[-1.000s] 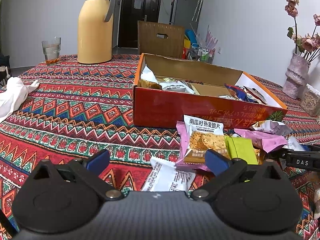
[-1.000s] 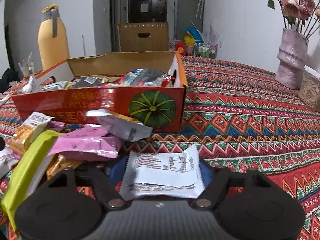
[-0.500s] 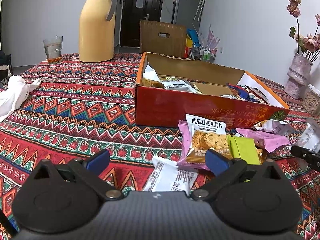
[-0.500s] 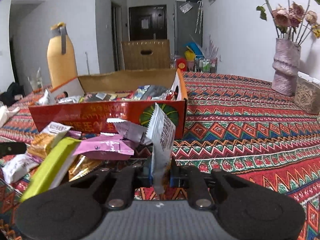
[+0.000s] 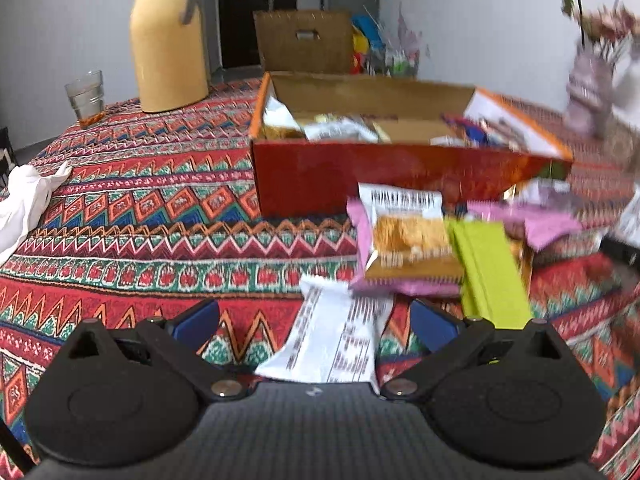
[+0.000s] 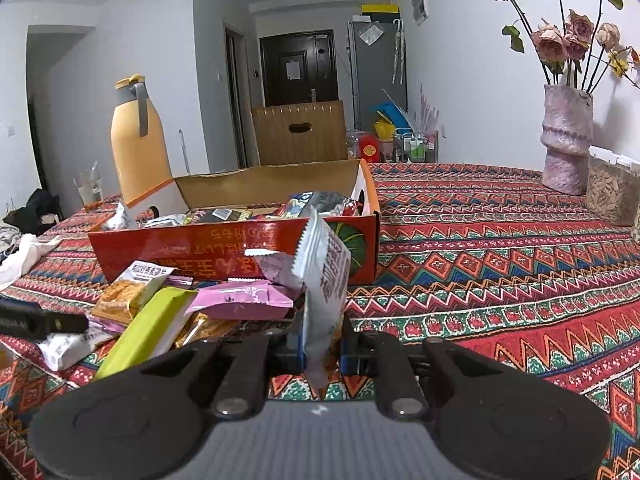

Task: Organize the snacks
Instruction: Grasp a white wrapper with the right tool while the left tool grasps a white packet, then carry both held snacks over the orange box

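Observation:
An open red cardboard box (image 5: 360, 176) (image 6: 224, 244) with several snack packets inside stands on the patterned tablecloth. In front of it lies a pile of packets: a pumpkin crisp packet (image 5: 408, 236), pink packets (image 6: 240, 300) and a green bar (image 5: 492, 276) (image 6: 148, 328). My right gripper (image 6: 320, 350) is shut on a white snack packet (image 6: 326, 280), which stands upright above the cloth. My left gripper (image 5: 314, 320) is open, low over the cloth, with another white packet (image 5: 336, 344) lying between its fingers, untouched by the pads. The left gripper's tip (image 6: 44, 322) shows at the right wrist view's left edge.
A yellow thermos jug (image 5: 168, 40) and a glass (image 5: 86, 96) stand behind the box at the left. A white cloth (image 5: 24, 204) lies at the left edge. A vase with dried roses (image 6: 566, 140) and a jar (image 6: 610, 196) stand at the right.
My right gripper shut on the white packet, turning it from flat to upright, and lifted it off the cloth. My left gripper stayed open and tilted a little toward the packet below it.

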{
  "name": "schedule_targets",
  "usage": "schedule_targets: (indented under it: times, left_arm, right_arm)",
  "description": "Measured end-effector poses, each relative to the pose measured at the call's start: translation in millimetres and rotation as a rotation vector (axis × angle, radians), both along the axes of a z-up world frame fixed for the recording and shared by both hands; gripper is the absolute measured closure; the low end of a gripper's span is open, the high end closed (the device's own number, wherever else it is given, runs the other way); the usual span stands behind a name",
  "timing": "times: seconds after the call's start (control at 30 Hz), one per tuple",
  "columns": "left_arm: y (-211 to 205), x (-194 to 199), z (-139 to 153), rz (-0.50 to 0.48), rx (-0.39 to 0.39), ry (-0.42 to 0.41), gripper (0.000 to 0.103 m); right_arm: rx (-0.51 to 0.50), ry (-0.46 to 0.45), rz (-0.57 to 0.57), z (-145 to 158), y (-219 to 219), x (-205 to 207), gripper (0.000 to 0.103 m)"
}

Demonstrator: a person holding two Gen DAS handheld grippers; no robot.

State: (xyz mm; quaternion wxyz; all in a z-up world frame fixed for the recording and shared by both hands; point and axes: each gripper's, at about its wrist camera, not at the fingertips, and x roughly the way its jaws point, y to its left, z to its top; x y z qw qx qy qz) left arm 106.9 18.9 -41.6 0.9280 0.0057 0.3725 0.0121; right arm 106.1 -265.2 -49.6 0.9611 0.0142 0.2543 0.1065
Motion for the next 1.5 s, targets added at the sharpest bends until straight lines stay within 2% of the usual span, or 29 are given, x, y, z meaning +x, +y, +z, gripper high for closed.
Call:
schedule_targets:
  times: [0.1,0.2,0.37,0.53,0.63,1.03,1.5]
  left_arm:
    - [-4,2,-5,-0.01,0.027,0.027,0.0]
    - [-5,5,-8,-0.009,0.007,0.039,0.004]
    - [-7,7,-9,-0.013,-0.016,0.035,0.023]
    - [-9,3,-7,-0.029,-0.014,0.008,0.057]
    - [-8,-3,-7,-0.028,-0.013,-0.011,0.062]
    - [4,-26,3,0.02,-0.048,-0.074,0.062]
    - [-2,-31,40,0.007,-0.076,-0.195,0.062]
  right_arm:
    - [0.014,-0.001,0.007,1,-2,-4,0.089]
    - [0.031,-0.004,0.02,2,-1,-7,0.089]
    - [0.041,-0.005,0.036,2,0,-11,0.089]
    - [0.048,-0.006,0.046,2,0,-13,0.089]
    - [0.051,-0.005,0.051,1,0,-15,0.089]
    - [0.06,-0.017,0.063,4,1,-27,0.089]
    - [0.048,-0.074,0.097,24,16,-29,0.089]
